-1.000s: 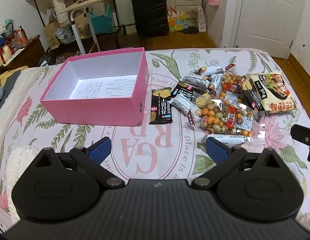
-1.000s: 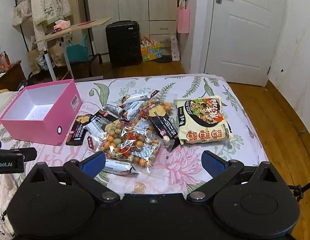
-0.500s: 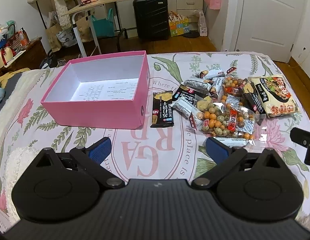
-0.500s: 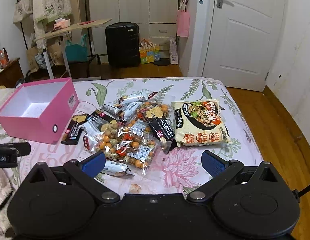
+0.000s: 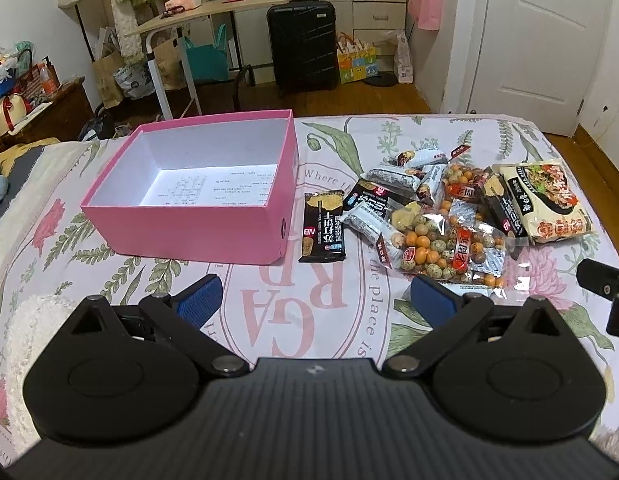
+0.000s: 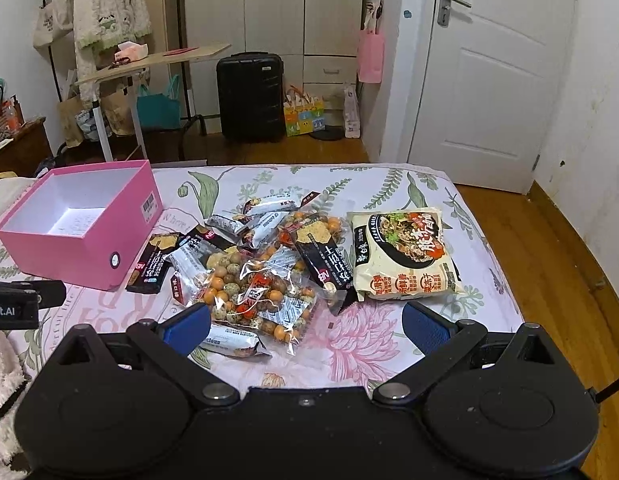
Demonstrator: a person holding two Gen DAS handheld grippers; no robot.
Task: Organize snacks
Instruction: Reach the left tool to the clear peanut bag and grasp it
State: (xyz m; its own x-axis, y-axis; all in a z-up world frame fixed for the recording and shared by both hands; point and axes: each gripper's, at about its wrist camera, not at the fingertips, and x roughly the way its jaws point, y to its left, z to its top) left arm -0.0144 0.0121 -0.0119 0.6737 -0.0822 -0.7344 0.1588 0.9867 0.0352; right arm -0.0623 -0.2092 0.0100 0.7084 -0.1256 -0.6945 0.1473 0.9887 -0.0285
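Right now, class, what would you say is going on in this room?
A person holds a two-finger gripper in each hand above a bed with a flowered sheet. The left gripper and right gripper both hover with jaws open, holding nothing. A pink box sits with no snacks inside. Beside it lies a heap of snack packets and a noodle pack. Sorting has not begun.

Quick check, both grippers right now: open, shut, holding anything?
Left gripper: open, holding nothing, above the bedspread.
Right gripper: open, holding nothing, over the snack pile.
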